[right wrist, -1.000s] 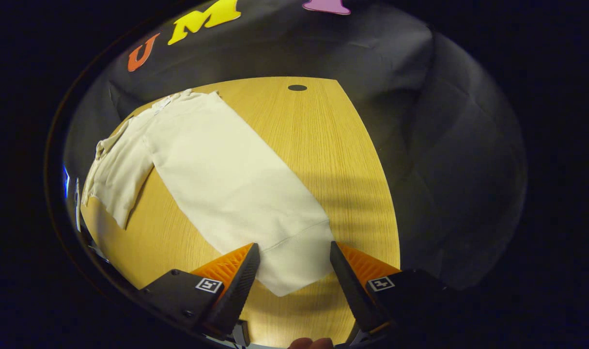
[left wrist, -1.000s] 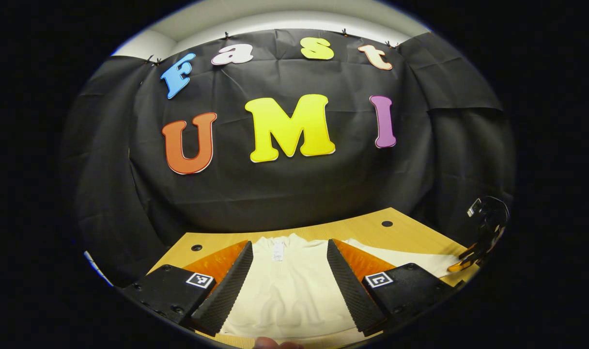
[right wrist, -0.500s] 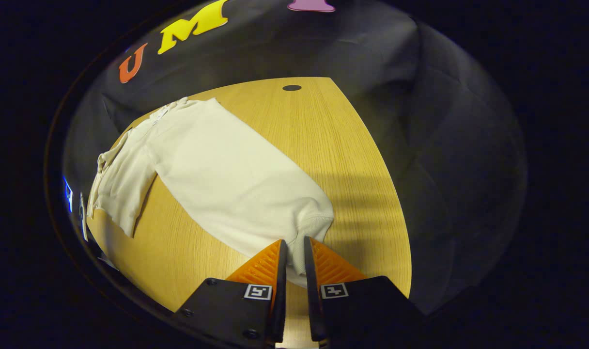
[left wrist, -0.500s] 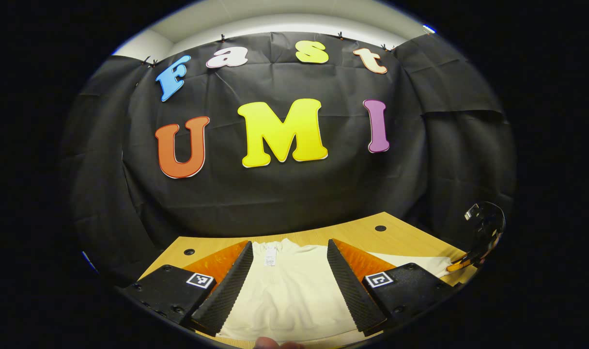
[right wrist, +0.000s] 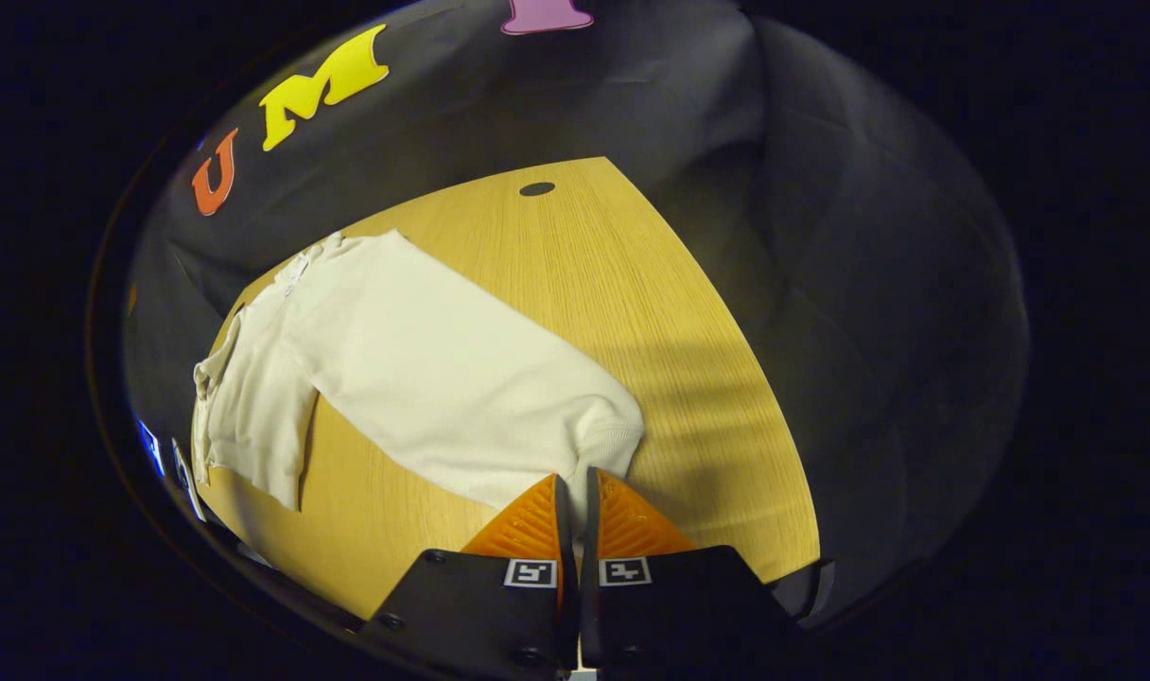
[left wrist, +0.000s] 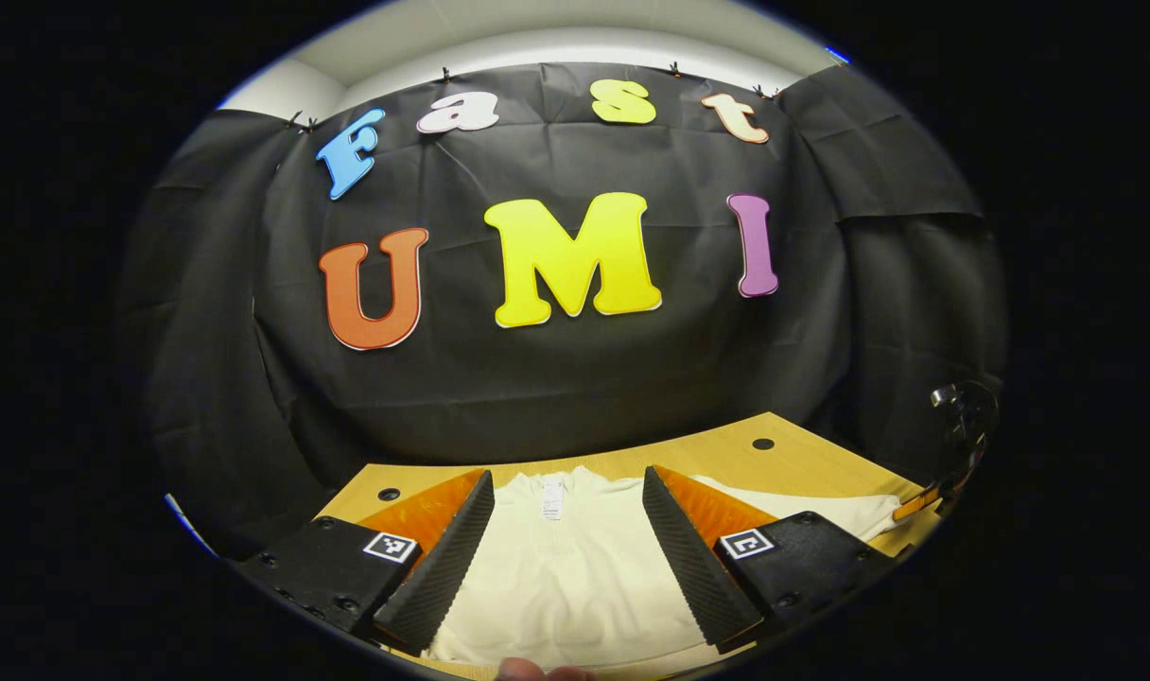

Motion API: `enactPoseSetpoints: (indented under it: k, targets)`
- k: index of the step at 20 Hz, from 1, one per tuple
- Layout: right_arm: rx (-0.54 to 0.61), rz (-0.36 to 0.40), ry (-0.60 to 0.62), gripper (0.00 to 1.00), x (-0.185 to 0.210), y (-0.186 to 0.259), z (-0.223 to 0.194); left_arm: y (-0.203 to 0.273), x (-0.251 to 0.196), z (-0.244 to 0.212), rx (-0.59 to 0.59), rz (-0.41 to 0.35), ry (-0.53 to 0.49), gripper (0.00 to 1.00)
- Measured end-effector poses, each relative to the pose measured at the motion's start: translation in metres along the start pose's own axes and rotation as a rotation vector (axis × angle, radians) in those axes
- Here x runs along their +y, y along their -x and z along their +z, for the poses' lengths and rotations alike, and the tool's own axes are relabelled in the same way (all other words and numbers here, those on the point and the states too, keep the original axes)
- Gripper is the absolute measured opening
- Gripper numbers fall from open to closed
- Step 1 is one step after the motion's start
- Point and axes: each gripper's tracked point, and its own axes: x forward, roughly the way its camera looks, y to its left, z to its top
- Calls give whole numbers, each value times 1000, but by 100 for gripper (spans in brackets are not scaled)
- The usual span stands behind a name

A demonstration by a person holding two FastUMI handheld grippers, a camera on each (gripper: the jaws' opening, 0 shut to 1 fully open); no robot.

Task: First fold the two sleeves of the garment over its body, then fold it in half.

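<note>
A cream long-sleeved garment (left wrist: 566,567) lies flat on the wooden table (left wrist: 802,463), collar and label (left wrist: 551,497) toward the booth wall. My left gripper (left wrist: 564,487) hovers open above the garment's body, which shows between its fingers. In the right gripper view one sleeve (right wrist: 443,369) stretches out from the body (right wrist: 253,416) across the table (right wrist: 632,303). My right gripper (right wrist: 575,480) is shut on that sleeve's cuff (right wrist: 613,430), which bunches up at the fingertips. The right gripper (left wrist: 953,445) also appears far right in the left gripper view, at the sleeve's end (left wrist: 821,511).
The table has round cable holes (right wrist: 536,189) (left wrist: 763,444) (left wrist: 387,494) near its far edge. Black cloth hangs right behind the table. Bare wood lies to the right of the sleeve. A person's fingertip (left wrist: 537,672) shows at the bottom of the left gripper view.
My right gripper went from open around the cuff to shut on it, and the cuff has bunched and drawn slightly inward. The left gripper stays open and has barely shifted.
</note>
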Motion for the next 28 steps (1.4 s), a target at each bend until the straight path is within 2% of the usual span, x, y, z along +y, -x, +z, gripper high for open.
enactPoseSetpoints:
  k: [3,8,13,16,21,28]
  targets:
    - [-76,16,14,1,15,29,32,-2,13,-5,8,19,13,100]
    - [-170,76,99,1,71,65,90,0,31,-17,27,44,41,100]
    - [-271,181,138,2,148,97,154,9,54,-24,37,81,72,100]
    - [-335,251,213,1,204,113,196,15,72,-32,47,110,106,100]
    - [-370,338,352,1,305,112,235,36,116,-44,59,204,148,100]
    - [-358,470,455,1,452,74,241,83,193,-63,81,379,180,100]
